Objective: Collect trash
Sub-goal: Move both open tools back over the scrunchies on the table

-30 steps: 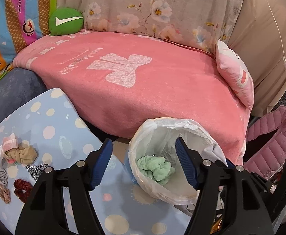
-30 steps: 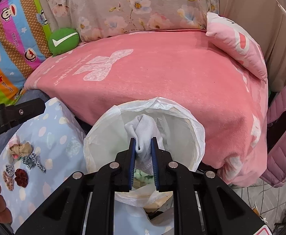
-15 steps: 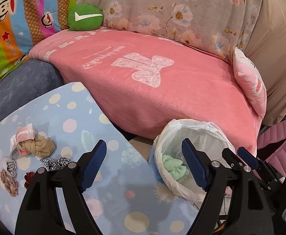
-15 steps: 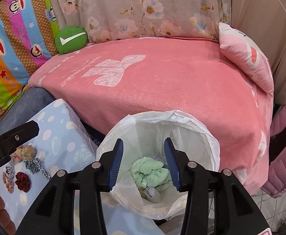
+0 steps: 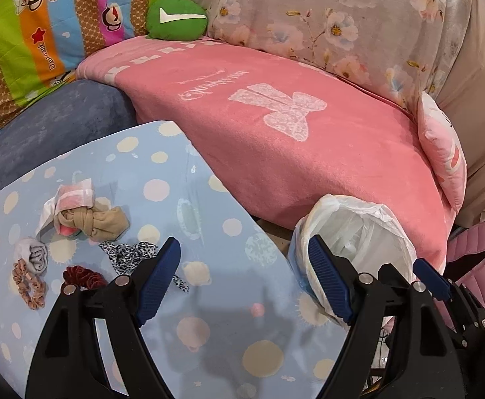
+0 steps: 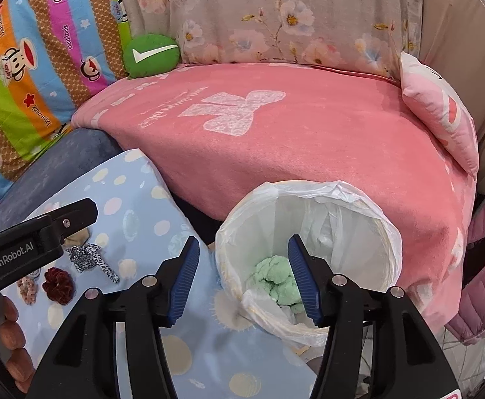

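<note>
A bin with a white liner (image 6: 368,206) stands between the blue dotted table and the pink sofa; a green crumpled cloth (image 6: 275,279) lies inside. My right gripper (image 6: 242,246) hovers over the bin's left rim, jaws opening, with nothing held. My left gripper (image 5: 242,249) is open and empty above the table (image 5: 209,332), with the bin (image 5: 358,229) at its right. On the table's left lie a beige knotted cloth (image 5: 96,224), a pink and white wrapper (image 5: 72,198), a leopard scrunchie (image 5: 129,252) and a dark red scrunchie (image 5: 81,277).
A pink blanket (image 5: 275,153) covers the sofa behind, with a green cushion (image 5: 176,18) and a pink pillow (image 5: 441,153). A pink padded jacket (image 5: 475,259) lies right of the bin. Grey and peach scrunchies (image 5: 31,266) sit at the table's left edge. A person's fingers (image 6: 13,339) hold the left gripper.
The right gripper opened and let the white cloth fall into the bin. Both grippers shifted left, away from the bin and towards the table. The left jaws widened a little.
</note>
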